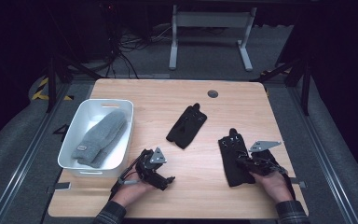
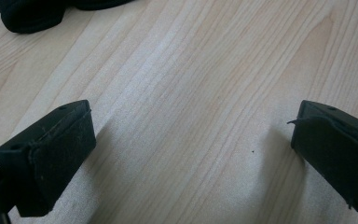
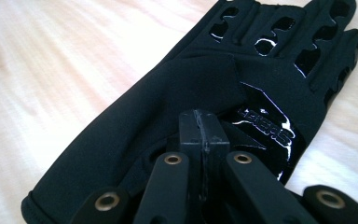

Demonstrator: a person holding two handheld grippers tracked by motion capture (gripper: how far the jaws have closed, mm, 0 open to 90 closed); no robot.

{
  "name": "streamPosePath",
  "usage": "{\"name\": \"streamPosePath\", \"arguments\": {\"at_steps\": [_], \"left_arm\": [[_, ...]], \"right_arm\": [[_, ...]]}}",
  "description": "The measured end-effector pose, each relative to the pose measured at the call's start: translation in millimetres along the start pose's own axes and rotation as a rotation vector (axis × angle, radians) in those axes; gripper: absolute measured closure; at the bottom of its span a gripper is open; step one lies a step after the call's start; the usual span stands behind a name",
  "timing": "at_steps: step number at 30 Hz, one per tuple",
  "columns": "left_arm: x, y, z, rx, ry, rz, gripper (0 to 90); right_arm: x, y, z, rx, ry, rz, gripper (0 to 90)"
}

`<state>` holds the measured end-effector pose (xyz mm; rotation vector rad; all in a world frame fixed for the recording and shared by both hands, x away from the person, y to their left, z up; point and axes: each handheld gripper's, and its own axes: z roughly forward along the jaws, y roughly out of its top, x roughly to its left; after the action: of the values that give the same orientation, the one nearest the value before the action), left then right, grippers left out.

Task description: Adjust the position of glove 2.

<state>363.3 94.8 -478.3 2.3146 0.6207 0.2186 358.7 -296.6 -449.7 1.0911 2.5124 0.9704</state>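
Right hand-held gripper (image 1: 251, 164): lower right of the high view, held in the person's right hand (image 1: 275, 184), lying over the near black glove. In the right gripper view its jaws are pressed together at the frame's lower middle, over the glove's back; whether a fold of fabric is caught between them I cannot tell.
Near black glove (image 3: 205, 107): flat on the tabletop at the lower right of the high view, fingers pointing toward the far edge; in the right gripper view it runs from lower left to upper right, with glossy print and cut-out slots on the fingers at the top.
Left hand-held gripper (image 1: 167, 179): lower centre-left of the high view, held in the person's left hand (image 1: 130, 192), low over bare wood, just beside the white bin's near right corner. In the left gripper view its jaws stand wide apart with nothing between them.
Second black glove (image 1: 186, 126): middle of the high view, lying slanted, well apart from both grippers; its dark edge sits at the upper left of the left gripper view.
White bin (image 1: 77, 135): left side of the high view, on the tabletop.
Grey knit mitten (image 1: 100, 137): inside the bin, lying lengthwise.
Tabletop (image 1: 168, 95): light wood, with a round dark grommet (image 1: 212, 94) near its far edge.
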Motion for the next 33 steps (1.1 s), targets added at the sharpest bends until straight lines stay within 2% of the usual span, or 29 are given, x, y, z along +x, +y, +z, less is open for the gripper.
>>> {"name": "streamPosePath", "arguments": {"at_steps": [12, 17, 20, 26, 29, 33], "left_arm": [[0.0, 0.0, 0.0, 0.0, 0.0, 0.0, 0.1], [0.0, 0.0, 0.0, 0.0, 0.0, 0.0, 0.1], [0.0, 0.0, 0.0, 0.0, 0.0, 0.0, 0.1], [0.1, 0.0, 0.0, 0.0, -0.001, 0.0, 0.1], [0.0, 0.0, 0.0, -0.001, -0.001, 0.0, 0.1], [0.1, 0.0, 0.0, 0.0, -0.001, 0.0, 0.1]], "right_arm": [[39.1, -5.9, -1.9, 0.016, 0.087, -0.067, 90.0], [47.6, -7.3, -2.6, 0.017, 0.108, -0.087, 90.0], [45.0, -6.2, -4.9, 0.005, 0.11, -0.081, 90.0], [27.7, -4.9, -19.6, -0.069, 0.051, -0.06, 83.5], [12.4, -8.4, -23.3, -0.084, 0.004, -0.028, 71.8], [-13.8, -18.2, -25.0, -0.107, -0.098, 0.038, 52.3]]}}
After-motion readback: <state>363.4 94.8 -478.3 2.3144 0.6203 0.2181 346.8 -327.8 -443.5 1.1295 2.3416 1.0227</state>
